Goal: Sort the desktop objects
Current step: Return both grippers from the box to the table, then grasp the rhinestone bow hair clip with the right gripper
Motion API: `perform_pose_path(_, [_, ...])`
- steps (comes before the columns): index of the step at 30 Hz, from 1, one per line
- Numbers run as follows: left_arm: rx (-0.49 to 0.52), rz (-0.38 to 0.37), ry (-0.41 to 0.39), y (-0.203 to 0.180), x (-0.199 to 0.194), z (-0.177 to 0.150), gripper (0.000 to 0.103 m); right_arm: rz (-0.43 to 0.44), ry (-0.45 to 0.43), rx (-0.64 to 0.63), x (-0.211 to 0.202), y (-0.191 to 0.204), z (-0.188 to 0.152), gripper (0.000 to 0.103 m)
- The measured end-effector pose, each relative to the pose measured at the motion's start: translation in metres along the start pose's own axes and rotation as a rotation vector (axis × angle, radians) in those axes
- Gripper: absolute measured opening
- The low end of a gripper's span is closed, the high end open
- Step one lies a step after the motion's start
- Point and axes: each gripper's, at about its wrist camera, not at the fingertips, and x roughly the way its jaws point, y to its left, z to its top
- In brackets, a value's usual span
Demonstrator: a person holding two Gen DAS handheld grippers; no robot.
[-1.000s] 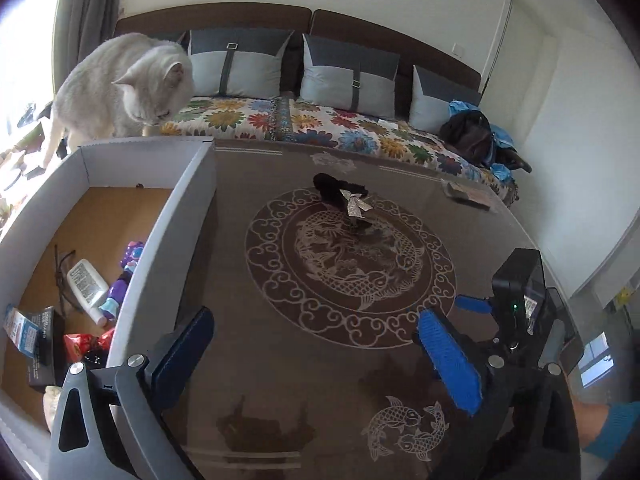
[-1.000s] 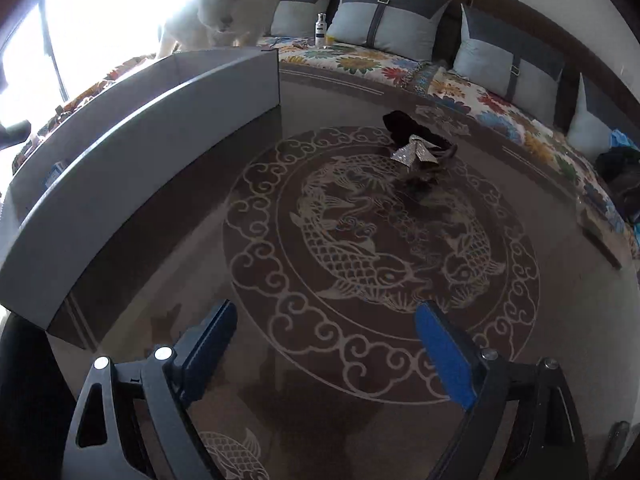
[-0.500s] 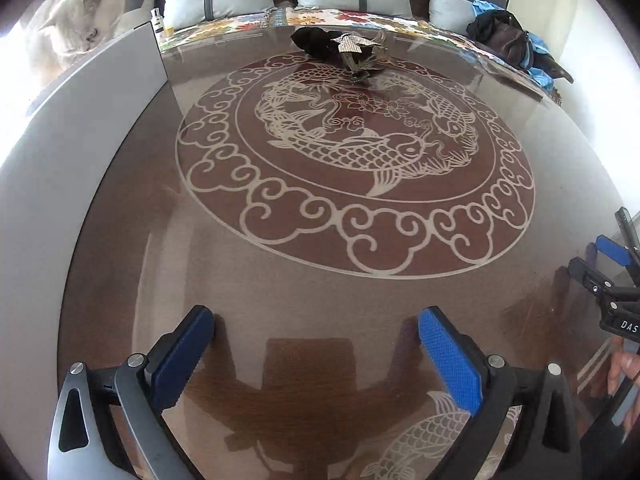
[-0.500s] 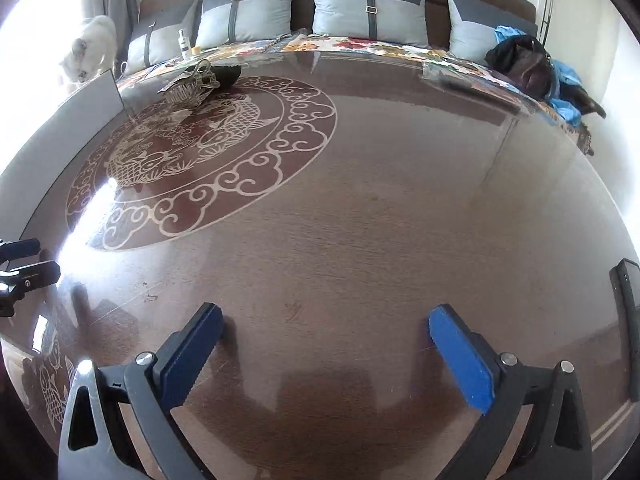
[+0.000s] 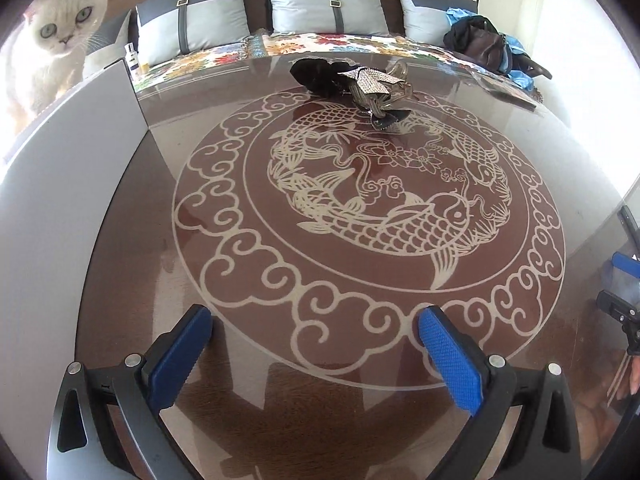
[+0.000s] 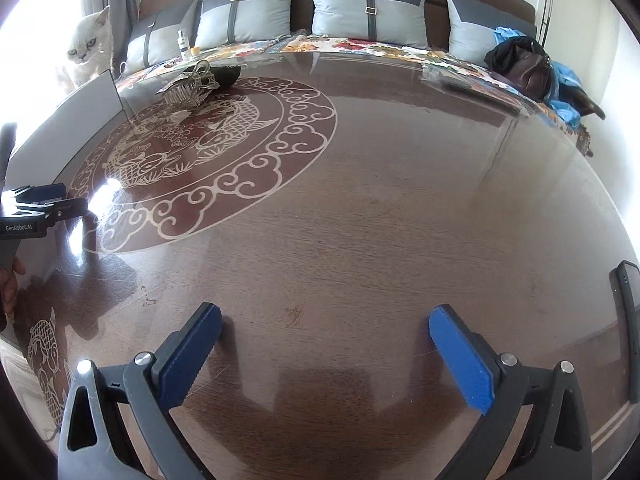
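A black cloth piece with a silver glittery bow (image 5: 362, 82) lies at the far side of the brown glass-topped table (image 5: 320, 400), on the edge of the round fish pattern; in the right wrist view this bow pile (image 6: 196, 82) sits far left. My left gripper (image 5: 316, 336) hangs open low over the near rim of the pattern, nothing between its blue pads. My right gripper (image 6: 324, 334) is open wide over bare wood further right, empty too. The grey sorting box (image 5: 72, 152) stands along the table's left side; its inside is hidden.
A white cat (image 5: 56, 28) stands behind the box's far corner. A sofa with grey cushions (image 5: 320, 4) and a dark bag (image 5: 480, 44) runs behind the table. A dark phone-like slab (image 6: 628, 320) lies at the right table edge. A flat packet (image 6: 468, 88) rests at the far edge.
The left gripper swung away from the box, sank toward the table and edged closer to the bow. The right gripper swung right over bare wood, then held still. The cat turned its head.
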Motion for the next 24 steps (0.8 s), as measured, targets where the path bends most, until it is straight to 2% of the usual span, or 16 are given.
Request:
perform_pose_path(5, [-0.008, 0.005, -0.003, -0.002, 0.000, 0.001, 0.103, -0.004, 0.003, 0.005, 0.003, 0.000, 0.003, 0.103])
perform_pose_path(9, [-0.008, 0.005, -0.003, -0.002, 0.000, 0.001, 0.103, -0.016, 0.017, 0.027, 0.020, 0.012, 0.027, 0.103])
perform_pose_path(13, [-0.008, 0.005, -0.003, -0.002, 0.000, 0.001, 0.103, 0.006, 0.037, -0.002, 0.054, 0.041, 0.076, 0.103])
perform_pose_path(18, [-0.008, 0.005, -0.003, -0.001, 0.000, 0.001, 0.103, 0.138, 0.100, -0.160, 0.099, 0.103, 0.145, 0.103])
perform_pose_path(22, [-0.008, 0.005, -0.003, -0.001, 0.000, 0.001, 0.103, 0.080, 0.048, -0.200, 0.114, 0.148, 0.195, 0.103])
perform_pose_path(24, [-0.009, 0.005, -0.003, -0.001, 0.000, 0.001, 0.103, 0.071, 0.051, -0.191, 0.123, 0.163, 0.215, 0.103])
